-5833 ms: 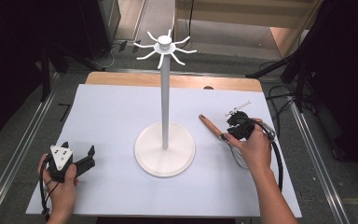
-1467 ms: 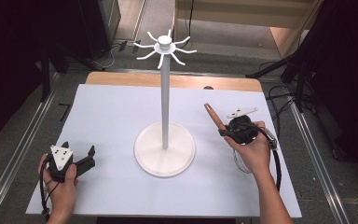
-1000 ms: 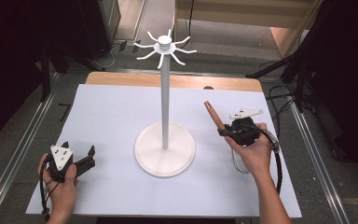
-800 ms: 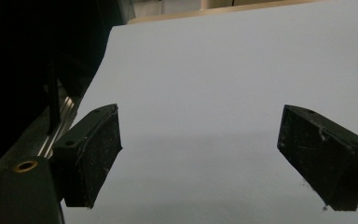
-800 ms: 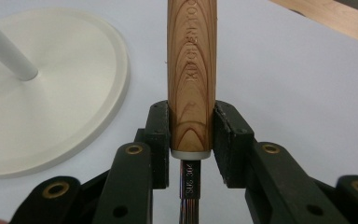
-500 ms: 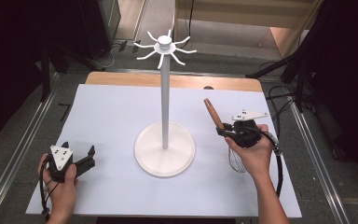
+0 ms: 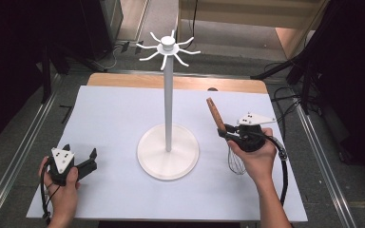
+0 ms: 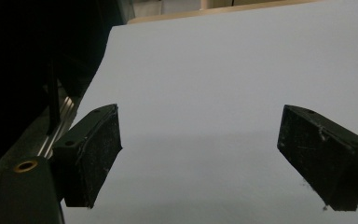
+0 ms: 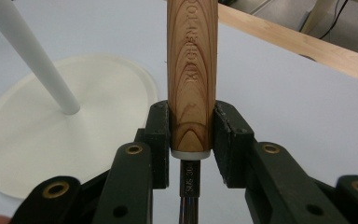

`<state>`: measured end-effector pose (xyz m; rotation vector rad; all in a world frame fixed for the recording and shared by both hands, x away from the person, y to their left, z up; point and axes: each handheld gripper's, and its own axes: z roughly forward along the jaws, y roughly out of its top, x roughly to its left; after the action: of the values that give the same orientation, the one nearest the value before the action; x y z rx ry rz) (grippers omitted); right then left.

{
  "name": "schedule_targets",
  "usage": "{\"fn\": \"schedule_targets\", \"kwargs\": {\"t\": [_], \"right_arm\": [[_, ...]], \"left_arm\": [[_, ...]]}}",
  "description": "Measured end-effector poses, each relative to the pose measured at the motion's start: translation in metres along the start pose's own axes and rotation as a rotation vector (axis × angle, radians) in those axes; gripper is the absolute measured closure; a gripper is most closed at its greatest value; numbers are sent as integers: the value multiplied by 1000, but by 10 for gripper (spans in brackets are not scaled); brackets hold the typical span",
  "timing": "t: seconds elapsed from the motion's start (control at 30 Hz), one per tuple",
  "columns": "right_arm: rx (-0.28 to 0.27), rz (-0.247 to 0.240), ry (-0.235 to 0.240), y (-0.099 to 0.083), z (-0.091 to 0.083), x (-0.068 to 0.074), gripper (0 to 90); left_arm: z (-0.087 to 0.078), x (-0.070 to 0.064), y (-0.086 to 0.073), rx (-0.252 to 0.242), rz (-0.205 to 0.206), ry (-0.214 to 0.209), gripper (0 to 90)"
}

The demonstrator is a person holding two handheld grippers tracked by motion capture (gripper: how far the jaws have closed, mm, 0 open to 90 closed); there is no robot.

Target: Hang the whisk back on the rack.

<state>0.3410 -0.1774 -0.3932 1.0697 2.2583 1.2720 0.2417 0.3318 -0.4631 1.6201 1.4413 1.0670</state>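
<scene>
Between hand-held gripper [image 9: 191, 140] jaws, whisk handle [image 9: 192, 79]

Claw [image 9: 192, 140] clamped on wooden whisk handle [image 9: 191, 70], beside white stand base [image 9: 51, 140].

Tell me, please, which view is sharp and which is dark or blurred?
Right gripper view: sharp on the whisk handle, letters legible. Left gripper view: dim, a dark corner at left, soft table. High view: even light, faint shadows, black surroundings, whisk wires slightly blurred.
</scene>
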Motion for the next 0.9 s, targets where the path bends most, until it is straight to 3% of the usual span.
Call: {"fn": "schedule_targets", "kwargs": {"t": [0.9], "right_arm": [[-199, 27, 38, 5, -22, 13, 708]], "left_arm": [[0, 0, 0, -3, 2, 0, 141]]}}
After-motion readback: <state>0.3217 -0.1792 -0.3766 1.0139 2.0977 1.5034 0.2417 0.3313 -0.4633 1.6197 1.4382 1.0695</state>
